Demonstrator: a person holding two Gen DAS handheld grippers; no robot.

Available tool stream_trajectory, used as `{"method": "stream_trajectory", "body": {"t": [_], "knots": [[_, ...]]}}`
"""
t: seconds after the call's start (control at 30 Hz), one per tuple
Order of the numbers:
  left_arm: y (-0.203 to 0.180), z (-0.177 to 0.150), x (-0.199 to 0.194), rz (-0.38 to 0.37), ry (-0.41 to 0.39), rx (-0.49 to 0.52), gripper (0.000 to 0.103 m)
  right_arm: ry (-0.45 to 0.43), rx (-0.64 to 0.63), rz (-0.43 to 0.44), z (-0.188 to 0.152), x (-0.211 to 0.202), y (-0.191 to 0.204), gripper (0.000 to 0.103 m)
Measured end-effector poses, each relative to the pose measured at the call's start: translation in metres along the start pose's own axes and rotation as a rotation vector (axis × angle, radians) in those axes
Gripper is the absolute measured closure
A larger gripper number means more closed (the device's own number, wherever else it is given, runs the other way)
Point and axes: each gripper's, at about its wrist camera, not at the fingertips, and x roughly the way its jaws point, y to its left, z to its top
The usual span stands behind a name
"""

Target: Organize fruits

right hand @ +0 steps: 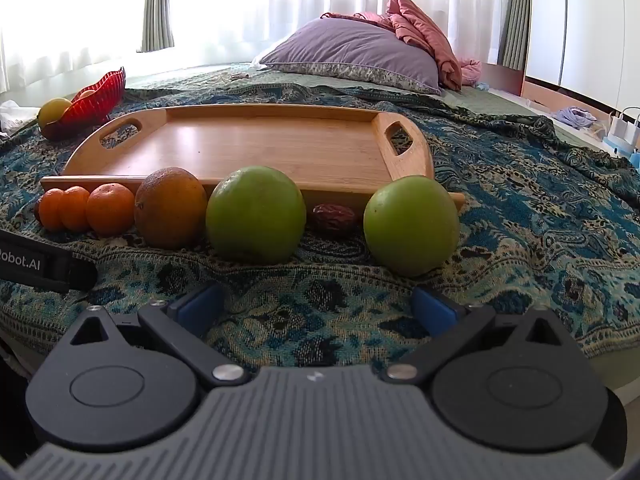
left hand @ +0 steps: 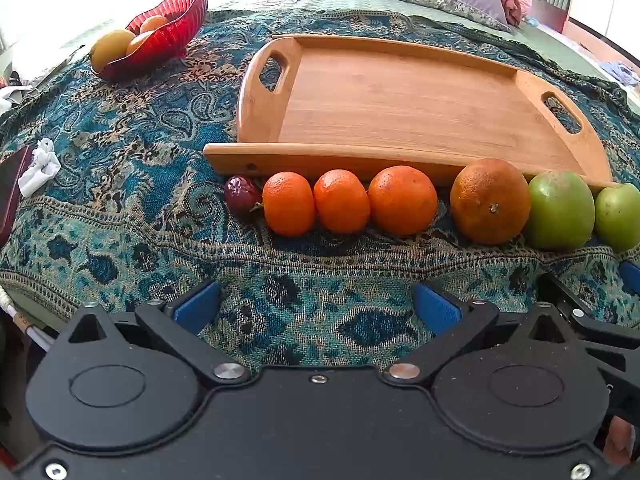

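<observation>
A row of fruit lies on the patterned blanket in front of an empty wooden tray: a dark date, three small mandarins, a large orange, two green apples and a second date between the apples. My left gripper is open and empty, short of the mandarins. My right gripper is open and empty, short of the apples.
A red bowl with yellow and orange fruit sits at the back left. A crumpled white tissue lies at the left. A purple pillow and pink cloth lie behind the tray. The left gripper's side shows at the right view's left edge.
</observation>
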Motion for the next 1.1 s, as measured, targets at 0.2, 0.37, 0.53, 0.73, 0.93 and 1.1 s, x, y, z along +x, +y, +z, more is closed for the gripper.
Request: {"method": "stream_trajectory", "body": {"t": [0.2, 0.37, 0.53, 0.73, 0.93, 1.1], "knots": [[0.0004, 0.0001, 0.0, -0.006, 0.001, -0.005, 0.0, -0.003, -0.004, -0.002, 0.0, 0.0, 0.0003, 0.0], [0.0004, 0.0005, 0.0001, -0.005, 0.002, -0.005, 0.0, -0.002, -0.003, -0.003, 0.0, 0.0001, 0.0005, 0.0], [0.0006, 0.0003, -0.0001, -0.004, -0.001, -0.004, 0.0, -0.003, -0.005, -0.003, -0.0003, -0.0002, 0.0006, 0.0], [0.0005, 0.0001, -0.0002, -0.004, -0.003, -0.003, 0.0, -0.004, -0.004, -0.004, -0.0008, 0.0009, 0.0013, 0.0], [0.0005, 0.0001, -0.0003, -0.004, -0.004, -0.003, 0.0, -0.005, -0.004, -0.005, -0.0008, -0.0006, 0.0008, 0.0], [0.0007, 0.0002, -0.0003, -0.004, -0.004, -0.003, 0.0, -0.005, -0.005, -0.004, -0.0004, -0.0005, 0.0008, 0.0]]}}
